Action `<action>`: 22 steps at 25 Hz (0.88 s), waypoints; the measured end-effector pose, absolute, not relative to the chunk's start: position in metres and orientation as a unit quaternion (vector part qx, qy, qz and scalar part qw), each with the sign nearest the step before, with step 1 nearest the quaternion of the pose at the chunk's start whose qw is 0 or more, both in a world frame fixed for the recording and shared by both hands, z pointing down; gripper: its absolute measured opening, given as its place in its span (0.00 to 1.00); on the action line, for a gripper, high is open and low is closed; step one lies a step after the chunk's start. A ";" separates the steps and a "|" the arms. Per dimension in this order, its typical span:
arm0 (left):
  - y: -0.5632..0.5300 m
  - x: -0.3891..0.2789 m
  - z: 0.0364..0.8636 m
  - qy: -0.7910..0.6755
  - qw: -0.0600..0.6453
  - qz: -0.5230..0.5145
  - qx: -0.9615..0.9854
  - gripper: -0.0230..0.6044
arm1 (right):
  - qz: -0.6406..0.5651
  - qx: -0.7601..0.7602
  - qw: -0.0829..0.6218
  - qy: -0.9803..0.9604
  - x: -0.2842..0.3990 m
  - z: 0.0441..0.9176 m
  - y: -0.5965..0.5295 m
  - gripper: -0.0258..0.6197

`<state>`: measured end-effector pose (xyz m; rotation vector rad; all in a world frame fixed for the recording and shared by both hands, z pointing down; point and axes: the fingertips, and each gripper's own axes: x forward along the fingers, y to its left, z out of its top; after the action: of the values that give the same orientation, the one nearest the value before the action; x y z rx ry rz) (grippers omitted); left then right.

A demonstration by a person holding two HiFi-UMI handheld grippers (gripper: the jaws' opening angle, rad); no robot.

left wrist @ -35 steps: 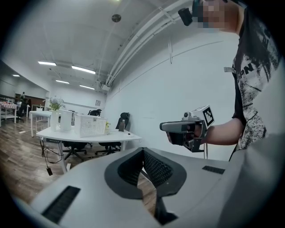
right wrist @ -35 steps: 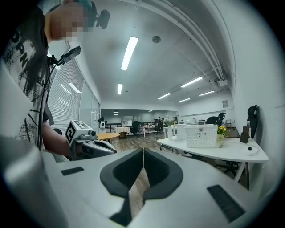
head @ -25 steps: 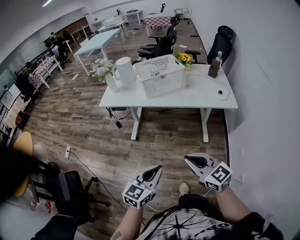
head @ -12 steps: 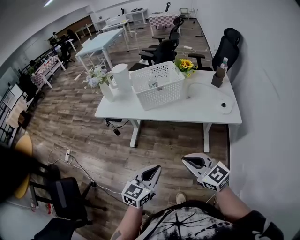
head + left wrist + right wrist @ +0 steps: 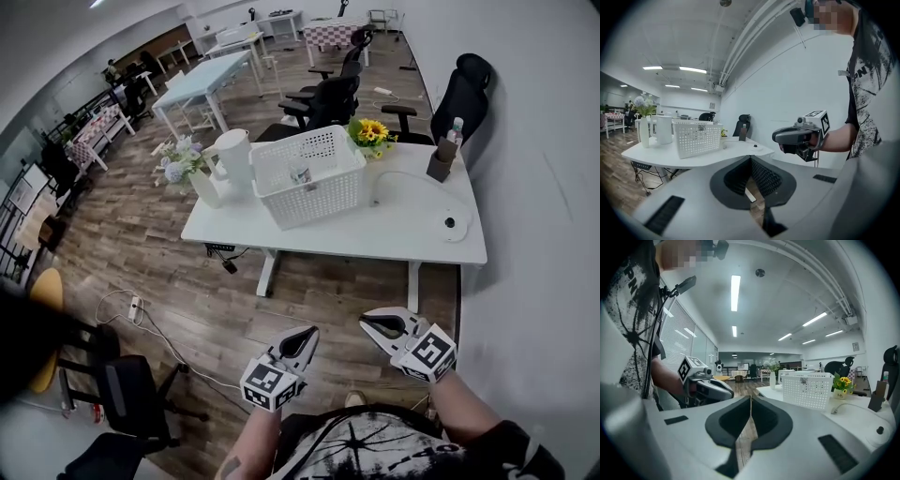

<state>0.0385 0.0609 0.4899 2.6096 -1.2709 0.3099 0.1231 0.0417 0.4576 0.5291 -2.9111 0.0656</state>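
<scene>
Square markers (image 5: 269,385) on left gripper (image 5: 311,331), right gripper (image 5: 365,321)

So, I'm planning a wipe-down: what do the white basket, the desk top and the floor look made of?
Basket: likely moulded white plastic, matte; its walls are a regular grid of small holes.
Desk top: smooth white laminate or painted board, thin flat edge.
Floor: wood-look planks with grey-brown grain, slight sheen; real wood or vinyl is unclear.

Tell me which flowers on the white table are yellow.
The sunflowers behind the white basket. The other bunch, in the vase at the left end of the table, is pale blue and white.
</scene>
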 end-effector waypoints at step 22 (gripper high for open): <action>-0.043 -0.011 0.501 -0.403 0.110 0.109 0.902 0.05 | 0.020 0.201 0.102 -0.974 0.068 0.471 -0.053 0.08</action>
<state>-0.0107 -0.0425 0.5006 2.6506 -1.1839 0.3195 0.0676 -0.0529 0.4713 0.5930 -2.8753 0.0584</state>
